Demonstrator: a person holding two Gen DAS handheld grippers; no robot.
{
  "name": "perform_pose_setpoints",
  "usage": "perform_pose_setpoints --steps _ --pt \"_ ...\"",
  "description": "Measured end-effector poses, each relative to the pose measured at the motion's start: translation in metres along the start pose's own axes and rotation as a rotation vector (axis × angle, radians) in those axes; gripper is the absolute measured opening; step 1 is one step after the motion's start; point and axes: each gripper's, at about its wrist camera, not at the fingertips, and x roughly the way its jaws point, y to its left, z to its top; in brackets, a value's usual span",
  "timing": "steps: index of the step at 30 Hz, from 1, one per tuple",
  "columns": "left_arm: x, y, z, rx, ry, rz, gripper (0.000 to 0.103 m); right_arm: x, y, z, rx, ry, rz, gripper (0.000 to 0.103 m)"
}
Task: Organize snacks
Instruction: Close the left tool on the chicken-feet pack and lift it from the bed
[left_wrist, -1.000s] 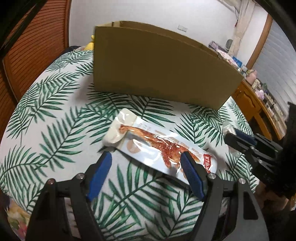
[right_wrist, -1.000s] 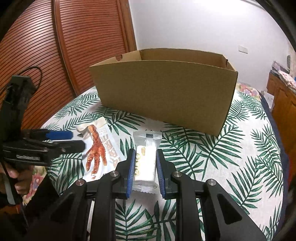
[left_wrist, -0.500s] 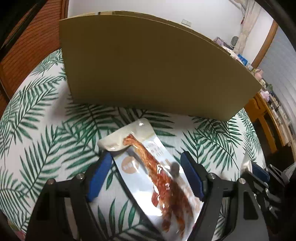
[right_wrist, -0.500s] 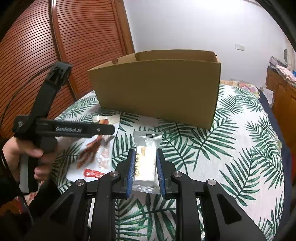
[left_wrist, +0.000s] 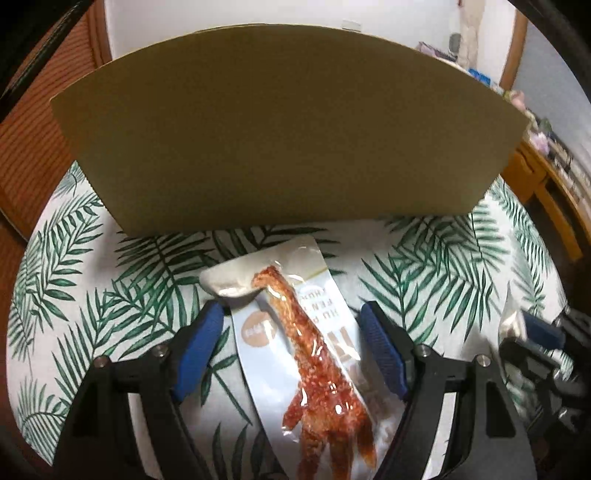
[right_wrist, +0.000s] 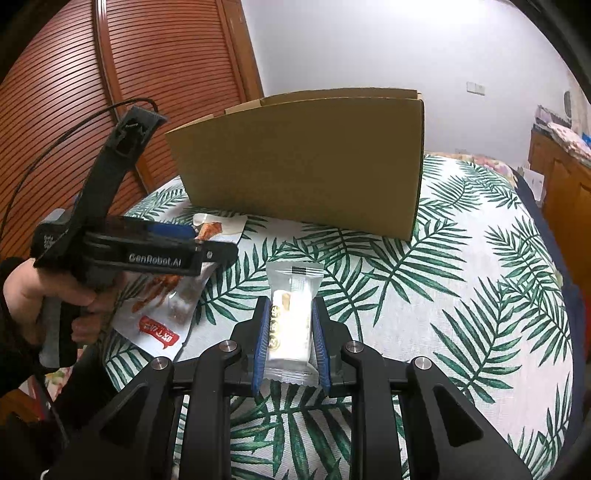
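A: What is the right gripper (right_wrist: 290, 330) doing?

B: It is clenching a small white snack bar (right_wrist: 291, 325) in a clear wrapper, its blue pads (right_wrist: 261, 339) pressing on both long sides. The bar is sitting just above the palm-leaf tablecloth (right_wrist: 461, 295), pointing toward the cardboard box (right_wrist: 303, 162).

A: And the left gripper (left_wrist: 291, 347)?

B: Its jaws are standing released, wide apart, with the chicken-foot packet (left_wrist: 306, 343) lying between them. The blue pads (left_wrist: 197, 347) are flanking the packet without pressing on it.

A: Where is that packet lying?

B: It is resting flat on the cloth, near the box's near wall, its far end curling up slightly. In the right wrist view it is lying to the left of the white bar, partly hidden under the left gripper, with a red label showing at its near end.

A: Who is holding the left tool?

B: A hand (right_wrist: 48, 291) is gripping its handle at the left edge of that view, with a dark sleeve behind it.

A: And the box?

B: It is standing upright at the far side of the table, its top open; what is inside I cannot tell.
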Motion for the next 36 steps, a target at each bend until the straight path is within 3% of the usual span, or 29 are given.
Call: perform_pose_setpoints --steps 7,12,14,17,30,33,34,36 --pt "-0.001 -0.012 -0.006 0.021 0.015 0.023 0.082 0.002 0.000 -0.006 -0.008 0.008 -0.008 0.020" --pt "-0.004 -0.011 -0.009 0.056 0.045 -0.006 0.083 0.005 -0.003 -0.010 -0.012 0.018 -0.022 0.021" --pt "-0.007 -0.010 -0.011 0.061 0.032 -0.014 0.071 0.006 -0.003 -0.011 -0.012 0.019 -0.022 0.020" --pt "-0.011 -0.011 -0.013 0.069 0.025 -0.020 0.063 0.006 -0.004 -0.011 -0.010 0.020 -0.022 0.020" --pt "-0.032 0.008 -0.023 0.042 -0.003 -0.059 0.054 0.003 -0.008 -0.016 -0.002 0.016 -0.013 0.020" --pt "-0.038 0.010 -0.024 0.039 -0.022 -0.059 0.043 0.004 -0.008 -0.017 0.000 0.016 -0.010 0.020" --pt "-0.042 0.011 -0.023 0.041 -0.031 -0.059 0.034 0.004 -0.008 -0.017 0.000 0.016 -0.009 0.021" --pt "-0.047 0.011 -0.022 0.047 -0.034 -0.063 0.033 0.004 -0.008 -0.017 0.000 0.016 -0.009 0.021"
